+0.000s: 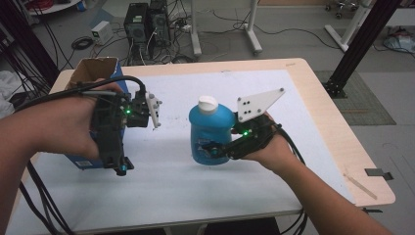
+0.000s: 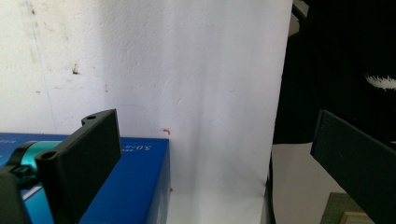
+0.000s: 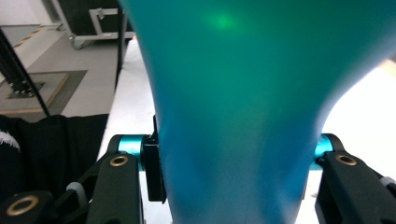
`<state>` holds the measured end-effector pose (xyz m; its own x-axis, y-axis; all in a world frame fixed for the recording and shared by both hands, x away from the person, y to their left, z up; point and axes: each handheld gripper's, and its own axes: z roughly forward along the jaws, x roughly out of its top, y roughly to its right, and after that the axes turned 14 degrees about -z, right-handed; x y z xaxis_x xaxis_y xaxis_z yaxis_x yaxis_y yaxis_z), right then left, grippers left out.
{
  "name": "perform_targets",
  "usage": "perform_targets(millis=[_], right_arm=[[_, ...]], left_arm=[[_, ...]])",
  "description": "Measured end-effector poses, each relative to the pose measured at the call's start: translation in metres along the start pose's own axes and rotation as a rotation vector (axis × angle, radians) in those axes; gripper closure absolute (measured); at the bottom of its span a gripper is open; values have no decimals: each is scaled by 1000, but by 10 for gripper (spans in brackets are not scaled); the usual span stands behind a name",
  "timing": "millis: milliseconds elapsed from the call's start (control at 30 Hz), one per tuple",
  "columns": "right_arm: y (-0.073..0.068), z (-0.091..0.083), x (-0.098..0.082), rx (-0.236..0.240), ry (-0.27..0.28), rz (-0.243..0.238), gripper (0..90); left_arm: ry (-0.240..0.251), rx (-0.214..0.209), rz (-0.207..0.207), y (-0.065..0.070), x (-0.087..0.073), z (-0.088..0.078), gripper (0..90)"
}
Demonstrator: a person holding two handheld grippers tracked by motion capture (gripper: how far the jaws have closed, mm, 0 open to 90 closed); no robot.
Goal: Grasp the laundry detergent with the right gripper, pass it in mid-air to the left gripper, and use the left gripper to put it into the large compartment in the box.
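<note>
A blue bottle [image 1: 210,132] with a white cap [image 1: 207,104] stands upright near the middle of the white mat [image 1: 205,186]. My right gripper [image 1: 216,149] comes in from the right and is shut on its lower body. In the right gripper view the bottle [image 3: 243,93] sits tight between the two jaws of the right gripper [image 3: 233,154]. My left gripper [image 1: 122,167] hangs at the left, jaws pointing toward the front edge, over a blue box [image 1: 80,161]. In the left gripper view the left gripper [image 2: 215,126] is open with nothing between its jaws, and the blue box [image 2: 135,186] lies under the left jaw.
The blue box has an open brown cardboard top [image 1: 95,71] at the table's back left. A thin wooden stick [image 1: 359,186] lies near the table's front right corner. Computer towers [image 1: 142,22] and a black frame post [image 1: 362,44] stand on the floor beyond the table.
</note>
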<state>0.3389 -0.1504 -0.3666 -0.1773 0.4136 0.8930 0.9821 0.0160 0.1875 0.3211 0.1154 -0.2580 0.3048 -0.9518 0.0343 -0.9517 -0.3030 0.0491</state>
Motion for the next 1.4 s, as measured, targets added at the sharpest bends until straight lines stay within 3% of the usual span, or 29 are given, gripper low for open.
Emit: perform_targets(millis=[267, 600, 1000, 1400], right_arm=[[-12, 44, 1, 81, -21, -26, 465], [-18, 78, 8, 139, -22, -25, 466], [-18, 103, 27, 172, 5, -16, 466], [-17, 111, 34, 183, 16, -10, 466]], left_arm=[[9, 5, 7, 2, 2, -4, 18], [17, 20, 30, 7, 12, -12, 17], [4, 25, 38, 12, 20, -10, 18], [-8, 23, 28, 13, 23, -6, 18]])
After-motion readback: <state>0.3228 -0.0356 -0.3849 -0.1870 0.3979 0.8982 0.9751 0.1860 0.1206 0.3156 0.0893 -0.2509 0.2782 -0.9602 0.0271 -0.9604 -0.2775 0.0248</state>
